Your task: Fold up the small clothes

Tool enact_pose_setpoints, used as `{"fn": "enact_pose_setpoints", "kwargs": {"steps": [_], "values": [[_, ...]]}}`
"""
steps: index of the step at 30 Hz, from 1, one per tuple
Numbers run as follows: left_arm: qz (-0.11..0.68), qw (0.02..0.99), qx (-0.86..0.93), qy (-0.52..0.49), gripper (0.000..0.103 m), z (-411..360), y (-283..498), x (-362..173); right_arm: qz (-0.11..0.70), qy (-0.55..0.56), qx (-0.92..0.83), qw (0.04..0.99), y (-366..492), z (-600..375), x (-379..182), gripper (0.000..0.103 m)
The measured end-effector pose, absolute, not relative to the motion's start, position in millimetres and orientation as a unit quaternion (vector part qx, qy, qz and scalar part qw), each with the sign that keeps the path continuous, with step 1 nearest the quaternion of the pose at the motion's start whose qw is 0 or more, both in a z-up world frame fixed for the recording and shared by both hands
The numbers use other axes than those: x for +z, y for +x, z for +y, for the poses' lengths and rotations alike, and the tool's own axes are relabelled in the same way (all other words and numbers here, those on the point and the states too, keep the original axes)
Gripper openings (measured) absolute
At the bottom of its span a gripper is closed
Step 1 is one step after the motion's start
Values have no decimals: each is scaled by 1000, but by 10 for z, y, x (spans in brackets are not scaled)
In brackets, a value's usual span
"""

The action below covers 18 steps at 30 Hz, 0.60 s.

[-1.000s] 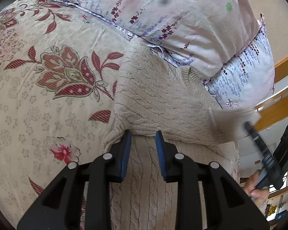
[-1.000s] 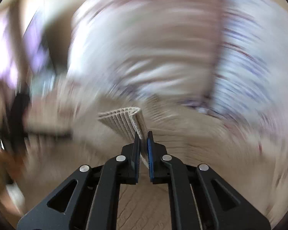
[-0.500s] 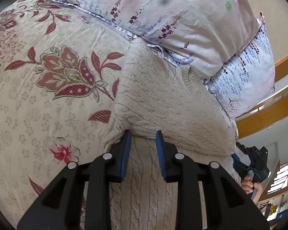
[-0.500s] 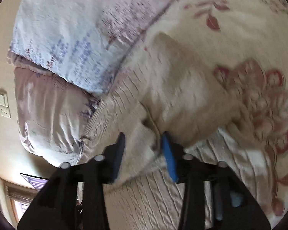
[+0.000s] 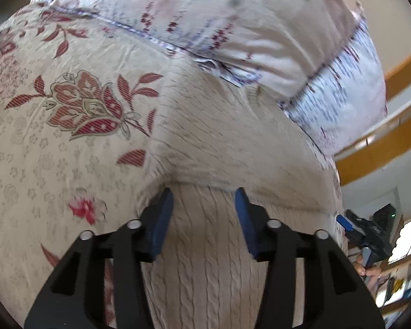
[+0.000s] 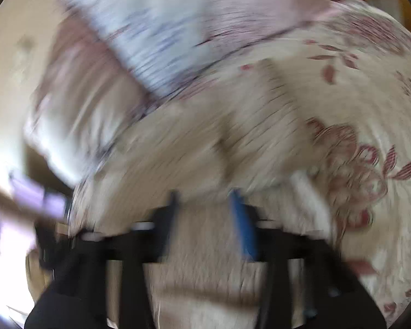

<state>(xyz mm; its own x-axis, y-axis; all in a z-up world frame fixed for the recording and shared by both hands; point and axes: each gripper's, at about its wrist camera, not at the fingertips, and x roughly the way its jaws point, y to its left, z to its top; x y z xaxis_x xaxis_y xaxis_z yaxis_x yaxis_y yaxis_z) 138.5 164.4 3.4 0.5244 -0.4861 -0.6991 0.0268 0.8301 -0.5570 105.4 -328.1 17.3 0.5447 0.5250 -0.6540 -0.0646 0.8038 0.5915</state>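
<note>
A cream cable-knit sweater (image 5: 222, 142) lies on the flowered bedspread (image 5: 54, 142), its upper part folded over the lower part. My left gripper (image 5: 204, 205) is open and empty, its jaws standing apart over the knit just below the fold edge. In the blurred right wrist view the sweater (image 6: 194, 148) fills the middle, and my right gripper (image 6: 205, 205) is open and empty just above it. The right gripper also shows at the far right edge of the left wrist view (image 5: 367, 233), off the bed's side.
Two flowered pillows (image 5: 233, 27) lie right behind the sweater, against its far edge. A wooden rail (image 5: 383, 142) runs beyond the bed on the right. In the right wrist view the pillows (image 6: 156, 35) sit at the upper left.
My right gripper laid the held fold of the sweater down, opened and drew back off the bed's side. My left gripper has opened wider and lifted a little.
</note>
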Motion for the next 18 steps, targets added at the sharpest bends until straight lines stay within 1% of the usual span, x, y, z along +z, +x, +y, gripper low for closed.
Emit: {"fn": "enact_pose_setpoints", "kwargs": {"steps": [3,7,9,13,14,15,16,17,18], "values": [[456,838,-184,-236,50,1628,1164,126,462,136,251,840,836,-2909,277,61],[455,837,-206,-223,54,1717,814,223,462,-15,316,828,669,-2454,264,61],[456,835,-212,-223,55,1799,614,214,465,-62,337,816,688,-2288,201,61],[458,829,-225,-230,56,1907,292,167,488,-107,365,785,739,-2098,1,60],[460,827,-225,-231,56,1924,219,146,490,-120,369,781,743,-2050,-45,52],[465,824,-226,-233,56,1935,139,110,478,-142,373,782,686,-2012,-69,39],[467,821,-226,-237,56,1945,77,78,471,-149,383,781,635,-2010,-65,33],[470,817,-229,-244,56,1959,18,42,473,-137,392,777,593,-2042,-54,10],[471,814,-231,-249,56,1969,-13,23,469,-132,392,780,565,-2077,-35,10]]}}
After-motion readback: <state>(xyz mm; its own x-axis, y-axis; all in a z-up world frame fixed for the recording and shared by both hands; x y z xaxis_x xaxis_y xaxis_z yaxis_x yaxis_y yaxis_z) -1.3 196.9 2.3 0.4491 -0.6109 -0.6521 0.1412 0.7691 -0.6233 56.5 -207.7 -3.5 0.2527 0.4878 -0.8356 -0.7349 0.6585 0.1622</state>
